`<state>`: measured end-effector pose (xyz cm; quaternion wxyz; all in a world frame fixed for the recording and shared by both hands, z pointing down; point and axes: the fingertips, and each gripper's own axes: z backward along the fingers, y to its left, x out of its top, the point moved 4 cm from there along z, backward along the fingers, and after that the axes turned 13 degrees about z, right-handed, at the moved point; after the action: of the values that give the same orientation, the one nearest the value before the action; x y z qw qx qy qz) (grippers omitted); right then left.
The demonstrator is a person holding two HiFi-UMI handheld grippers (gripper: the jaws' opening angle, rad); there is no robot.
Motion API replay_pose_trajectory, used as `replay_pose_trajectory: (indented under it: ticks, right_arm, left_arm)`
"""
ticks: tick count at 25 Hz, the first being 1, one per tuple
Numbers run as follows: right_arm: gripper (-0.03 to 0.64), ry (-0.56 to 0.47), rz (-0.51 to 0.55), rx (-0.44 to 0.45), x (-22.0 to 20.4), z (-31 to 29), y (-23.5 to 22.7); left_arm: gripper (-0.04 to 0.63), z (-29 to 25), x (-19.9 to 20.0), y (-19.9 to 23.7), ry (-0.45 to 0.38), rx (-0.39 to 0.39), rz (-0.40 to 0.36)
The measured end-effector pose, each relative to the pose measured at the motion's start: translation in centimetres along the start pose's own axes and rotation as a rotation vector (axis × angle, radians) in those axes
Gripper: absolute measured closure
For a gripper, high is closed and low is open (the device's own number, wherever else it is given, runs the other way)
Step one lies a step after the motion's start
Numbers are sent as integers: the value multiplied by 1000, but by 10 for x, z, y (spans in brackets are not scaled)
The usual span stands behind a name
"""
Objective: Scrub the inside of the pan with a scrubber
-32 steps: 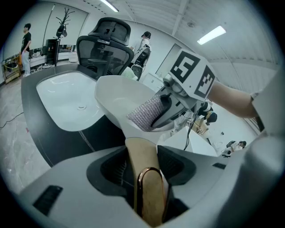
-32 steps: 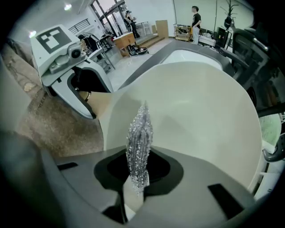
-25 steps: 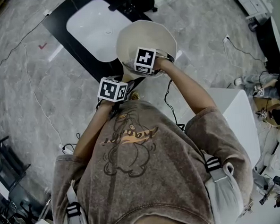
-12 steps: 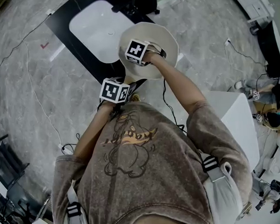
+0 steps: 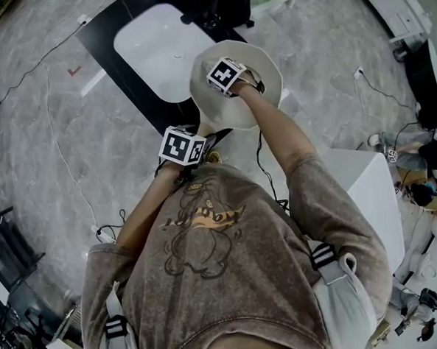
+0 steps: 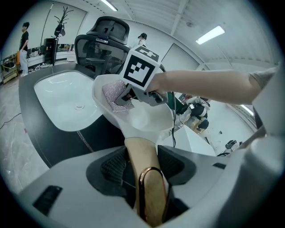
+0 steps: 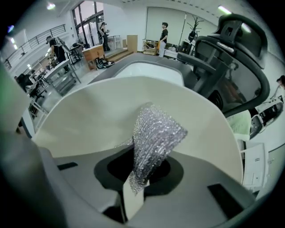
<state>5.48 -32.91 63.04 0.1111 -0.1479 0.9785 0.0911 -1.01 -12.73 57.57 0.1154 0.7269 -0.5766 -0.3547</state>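
Two grips, one job
Left hand-held gripper (image 6: 143, 178) clamped the tan handle (image 6: 141, 153), holding the pan (image 5: 267, 93) steady and tilted at upper centre of the head view, above the desk's (image 5: 144, 101) edge. Right hand-held gripper (image 7: 136, 178) pinched the silvery scrubber (image 7: 153, 133), pressing it to the pan's inner wall for rubbing

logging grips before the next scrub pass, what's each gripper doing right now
Left gripper: shut on the beige handle of the cream round pan.
Right gripper: shut on the silvery metal-mesh scrubber.
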Motion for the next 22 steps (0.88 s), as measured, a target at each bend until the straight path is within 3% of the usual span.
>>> replay_pose_trajectory:
  ticks: [5, 9, 13, 22]
  right_arm:
    - [543, 0, 16, -69, -10, -1, -24]
    - [543, 77, 23, -117, -34, 1, -42]
    - [545, 160, 106, -139, -55, 2, -50]
    - [548, 310, 116, -78, -95, 8, -46]
  left_arm:
    - [364, 1, 1, 1, 3, 0, 4]
    - [364, -3, 1, 4, 7, -5, 8]
    - [362, -2, 2, 4, 2, -12, 12]
    - [364, 2, 2, 2, -1, -19, 23]
